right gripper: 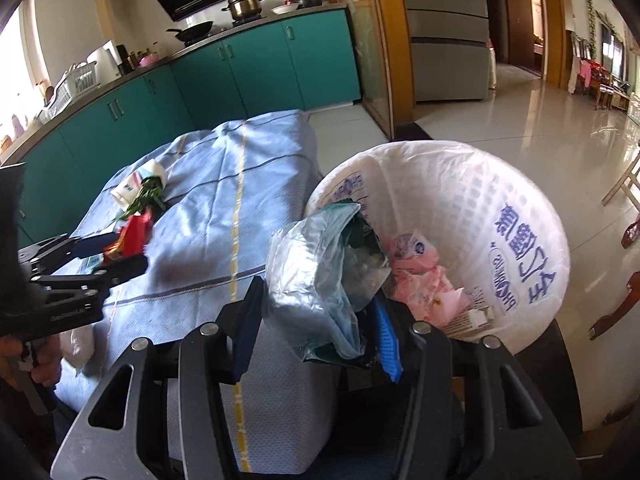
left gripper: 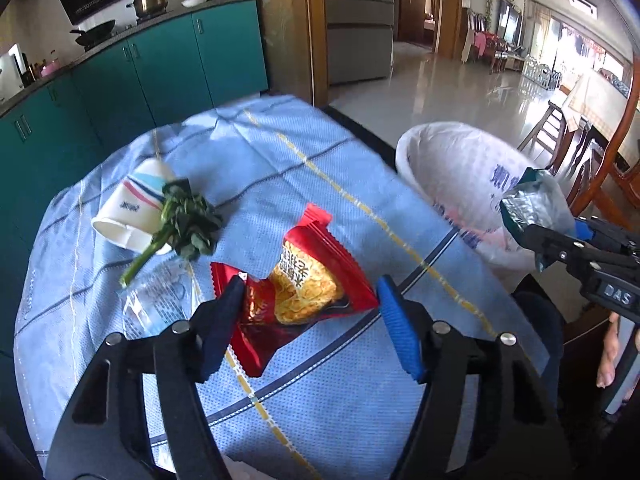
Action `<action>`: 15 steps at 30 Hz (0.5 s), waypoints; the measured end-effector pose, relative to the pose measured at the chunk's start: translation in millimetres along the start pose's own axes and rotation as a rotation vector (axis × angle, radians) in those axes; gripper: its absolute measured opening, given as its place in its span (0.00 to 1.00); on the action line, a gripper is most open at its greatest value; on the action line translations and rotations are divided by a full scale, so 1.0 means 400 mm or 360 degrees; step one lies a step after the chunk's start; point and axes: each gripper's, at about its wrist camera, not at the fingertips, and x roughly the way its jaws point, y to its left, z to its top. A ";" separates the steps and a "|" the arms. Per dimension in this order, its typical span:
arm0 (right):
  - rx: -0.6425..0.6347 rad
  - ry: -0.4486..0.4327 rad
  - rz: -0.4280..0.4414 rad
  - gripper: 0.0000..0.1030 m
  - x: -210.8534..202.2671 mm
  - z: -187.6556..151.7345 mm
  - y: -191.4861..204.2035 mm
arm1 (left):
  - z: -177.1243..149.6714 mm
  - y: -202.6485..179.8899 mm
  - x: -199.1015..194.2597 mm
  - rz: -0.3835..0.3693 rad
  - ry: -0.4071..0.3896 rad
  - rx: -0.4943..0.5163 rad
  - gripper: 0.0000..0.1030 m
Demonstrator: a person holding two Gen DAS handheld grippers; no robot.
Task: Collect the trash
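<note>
A red snack wrapper (left gripper: 304, 280) lies on the blue tablecloth (left gripper: 280, 152). My left gripper (left gripper: 308, 292) is open around it, one pad near each edge of the wrapper. My right gripper (right gripper: 318, 296) is shut on a crumpled silver-green bag (right gripper: 316, 264), holding it at the near rim of the white-lined trash basket (right gripper: 500, 200). Pink and white scraps lie in the basket. In the left wrist view the right gripper (left gripper: 536, 236) holds the bag (left gripper: 532, 204) in front of the basket (left gripper: 452, 168). The left gripper (right gripper: 120, 256) and red wrapper (right gripper: 136, 232) show blurred in the right wrist view.
A tipped paper cup (left gripper: 132, 208), a sprig of greens (left gripper: 184, 224) and a clear plastic wrapper (left gripper: 160, 296) lie left of the red wrapper. Teal cabinets (left gripper: 160, 64) stand behind the table. Wooden chairs (left gripper: 600, 168) are beyond the basket. A hand (left gripper: 608, 356) shows at the right edge.
</note>
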 end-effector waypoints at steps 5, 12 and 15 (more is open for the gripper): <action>0.0049 -0.0071 -0.0138 0.49 0.004 0.054 -0.070 | 0.051 -0.030 -0.034 -0.0075 -0.0093 0.0006 0.66; 0.0290 -0.0011 -0.0341 0.74 0.051 0.085 -0.219 | 0.160 -0.149 -0.012 -0.0258 -0.0132 0.0067 0.66; 0.0368 -0.0085 -0.0337 0.80 -0.003 0.058 -0.246 | 0.195 -0.217 0.032 -0.0355 -0.0097 0.0093 0.66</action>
